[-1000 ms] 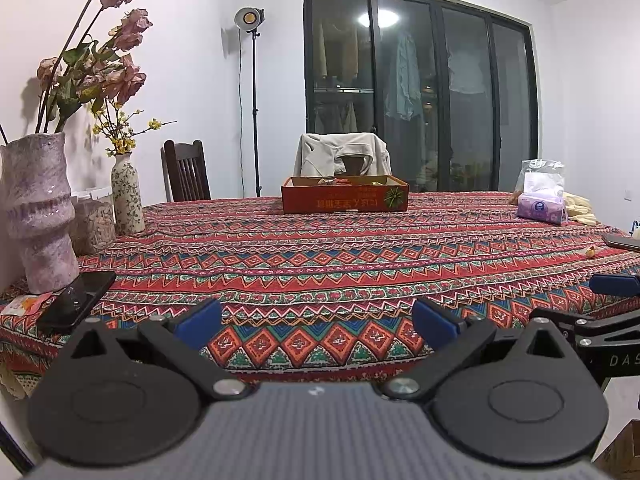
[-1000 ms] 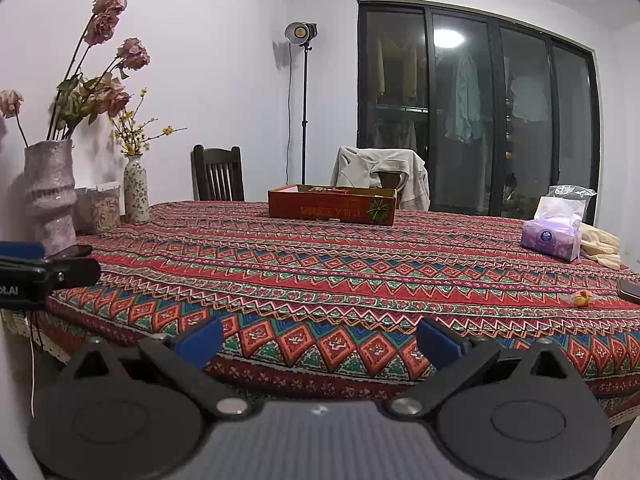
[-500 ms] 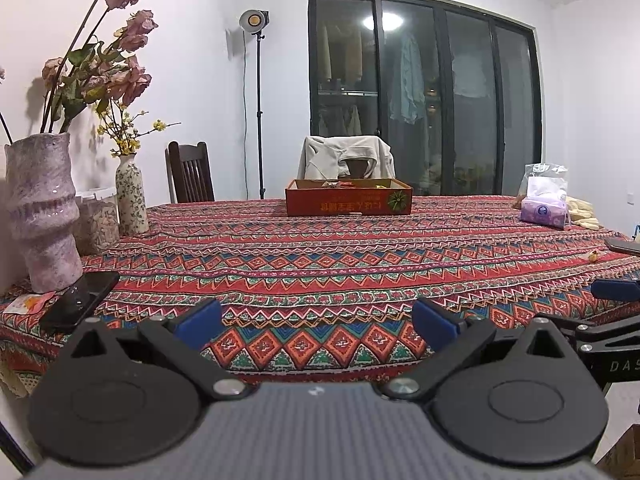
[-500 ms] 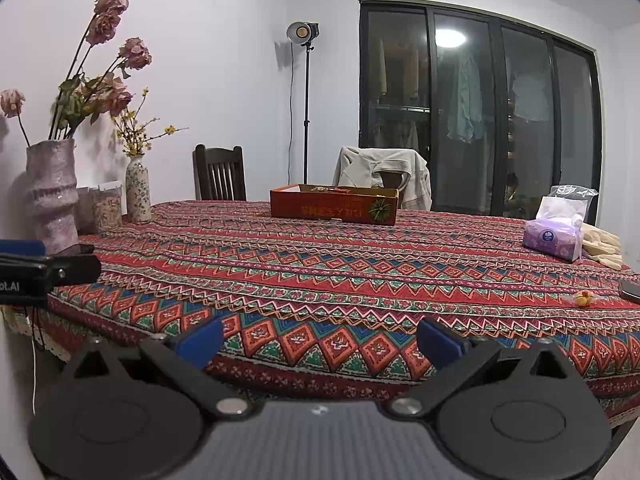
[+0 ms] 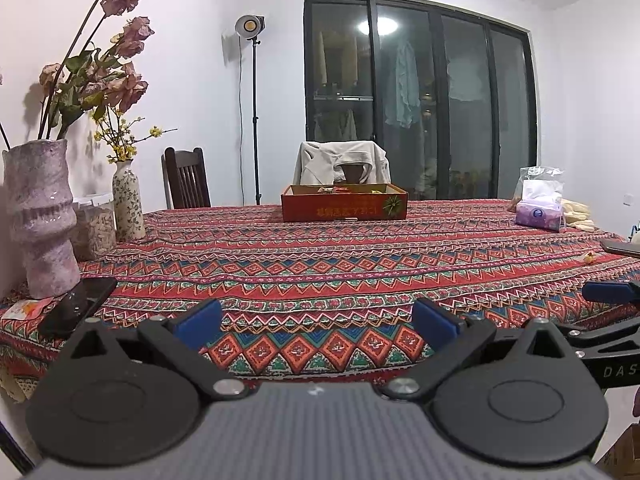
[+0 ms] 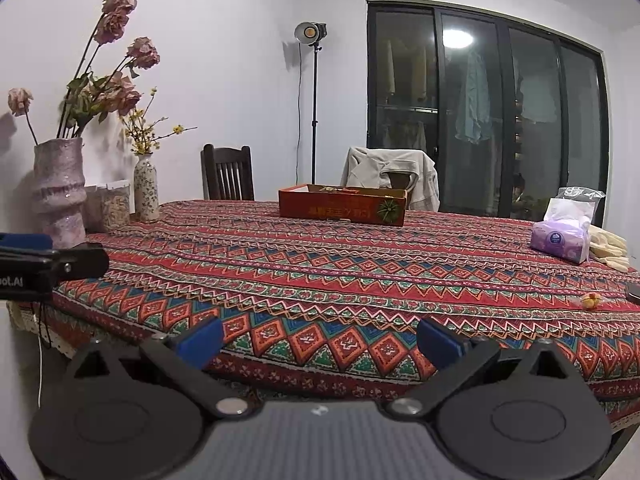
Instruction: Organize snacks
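Note:
A shallow red cardboard box (image 5: 344,203) (image 6: 343,205) with snack packets inside stands at the far side of the table. One small yellow wrapped snack (image 5: 589,257) (image 6: 591,300) lies alone on the patterned cloth at the right. My left gripper (image 5: 317,322) hovers open at the table's near edge, nothing between its blue pads. My right gripper (image 6: 319,340) is also open and empty, just off the near edge. Each gripper shows at the side of the other's view.
Patterned tablecloth (image 5: 320,264). At the left stand a big pink vase (image 5: 40,216), a small floral vase (image 5: 128,200) and a jar (image 5: 94,226); a black phone (image 5: 78,306) lies beside them. Purple tissue pack (image 6: 560,238) at the right. Two chairs behind the table.
Both views have shifted only slightly; the left wrist view has drifted a little, leaving the box a touch further right. Both grippers stay open and empty.

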A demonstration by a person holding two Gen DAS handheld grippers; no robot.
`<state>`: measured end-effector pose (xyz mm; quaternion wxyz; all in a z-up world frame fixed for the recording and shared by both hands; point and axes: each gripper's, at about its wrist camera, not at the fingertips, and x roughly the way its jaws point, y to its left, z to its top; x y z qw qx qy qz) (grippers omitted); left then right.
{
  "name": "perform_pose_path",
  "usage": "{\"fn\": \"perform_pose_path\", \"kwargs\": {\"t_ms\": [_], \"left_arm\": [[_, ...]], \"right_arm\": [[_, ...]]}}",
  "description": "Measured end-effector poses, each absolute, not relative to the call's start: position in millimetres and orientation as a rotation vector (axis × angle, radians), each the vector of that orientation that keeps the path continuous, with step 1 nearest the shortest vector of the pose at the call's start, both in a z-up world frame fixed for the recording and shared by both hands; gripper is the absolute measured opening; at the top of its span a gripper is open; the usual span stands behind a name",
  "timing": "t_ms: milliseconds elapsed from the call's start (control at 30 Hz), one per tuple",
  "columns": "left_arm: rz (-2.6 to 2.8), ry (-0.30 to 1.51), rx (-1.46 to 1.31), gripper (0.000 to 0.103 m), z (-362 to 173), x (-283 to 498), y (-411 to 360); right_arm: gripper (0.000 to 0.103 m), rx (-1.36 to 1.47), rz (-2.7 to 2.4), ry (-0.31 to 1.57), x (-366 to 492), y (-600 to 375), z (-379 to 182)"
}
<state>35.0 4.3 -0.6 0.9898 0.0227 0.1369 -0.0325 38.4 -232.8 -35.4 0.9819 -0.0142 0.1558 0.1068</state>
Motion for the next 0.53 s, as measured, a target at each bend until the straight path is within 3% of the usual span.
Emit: {"fn": "perform_pose_path", "kwargs": {"t_ms": [533], "left_arm": [[-0.082, 0.28, 0.03, 0.103, 0.4, 34.0, 5.7]], "right_arm": [[0.103, -0.009, 0.214, 0.29, 36.5, -236.5, -35.0]]}}
